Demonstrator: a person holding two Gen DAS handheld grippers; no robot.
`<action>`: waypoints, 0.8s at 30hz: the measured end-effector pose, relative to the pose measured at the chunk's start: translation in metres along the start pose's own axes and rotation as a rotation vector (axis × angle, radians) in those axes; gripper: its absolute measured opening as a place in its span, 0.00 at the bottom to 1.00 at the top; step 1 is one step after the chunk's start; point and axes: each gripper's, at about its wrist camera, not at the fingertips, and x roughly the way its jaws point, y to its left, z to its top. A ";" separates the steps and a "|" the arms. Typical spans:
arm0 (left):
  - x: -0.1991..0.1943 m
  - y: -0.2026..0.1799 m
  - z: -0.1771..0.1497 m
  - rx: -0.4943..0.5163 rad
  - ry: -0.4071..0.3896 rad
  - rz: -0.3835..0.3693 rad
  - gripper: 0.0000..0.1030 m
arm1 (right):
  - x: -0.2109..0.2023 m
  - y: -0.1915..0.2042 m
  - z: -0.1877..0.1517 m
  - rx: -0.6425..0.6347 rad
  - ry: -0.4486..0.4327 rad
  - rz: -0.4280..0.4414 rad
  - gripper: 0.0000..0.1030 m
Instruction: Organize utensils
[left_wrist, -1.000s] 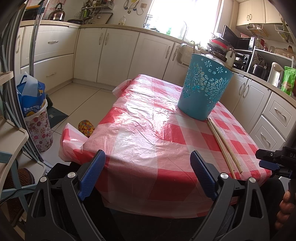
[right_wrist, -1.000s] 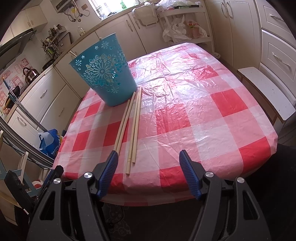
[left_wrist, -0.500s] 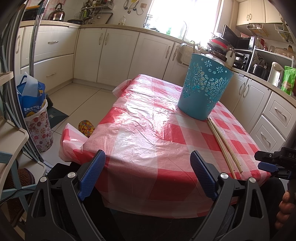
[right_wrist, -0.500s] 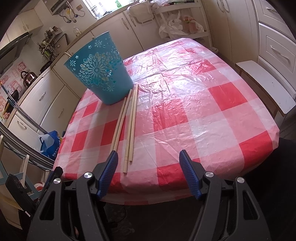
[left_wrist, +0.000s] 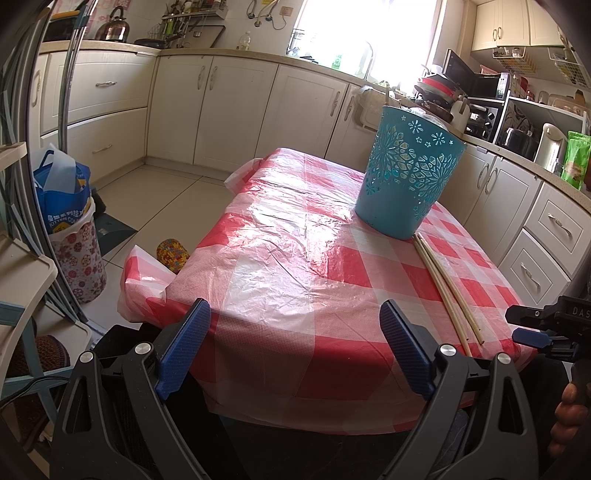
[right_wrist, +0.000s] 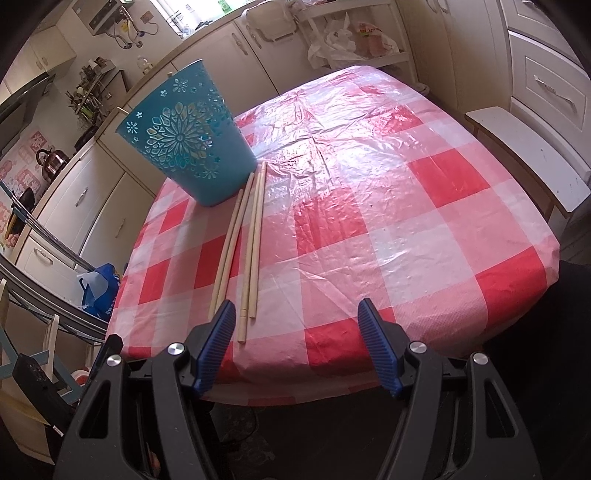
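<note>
Several long wooden sticks (right_wrist: 243, 243) lie side by side on the red-and-white checked tablecloth (right_wrist: 369, 206), their far ends against a teal cut-out basket (right_wrist: 186, 138). My right gripper (right_wrist: 295, 332) is open and empty, just short of the table's near edge, its left finger beside the sticks' near ends. In the left wrist view the sticks (left_wrist: 443, 284) lie at the right, the basket (left_wrist: 406, 177) behind them. My left gripper (left_wrist: 295, 339) is open and empty above the table's near edge. The right gripper's tips (left_wrist: 532, 328) show at the far right.
Cream kitchen cabinets (left_wrist: 207, 107) surround the table. A white bench (right_wrist: 528, 155) stands on the table's right. A floral bin with a blue bag (left_wrist: 70, 236) and a shelf unit (left_wrist: 22, 280) stand at the left. Tiled floor (left_wrist: 162, 199) lies beyond.
My right gripper has moved forward and nearer the sticks' near ends. The left gripper has stayed still.
</note>
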 end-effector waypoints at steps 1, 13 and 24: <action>0.000 0.000 0.000 0.000 0.000 0.000 0.86 | 0.000 -0.001 0.000 0.004 0.002 0.002 0.64; 0.000 0.000 0.000 0.000 0.000 0.000 0.86 | 0.000 -0.003 0.001 0.026 0.003 0.015 0.64; 0.000 -0.001 0.000 0.000 0.000 0.000 0.86 | 0.000 -0.002 0.001 0.026 0.003 0.015 0.65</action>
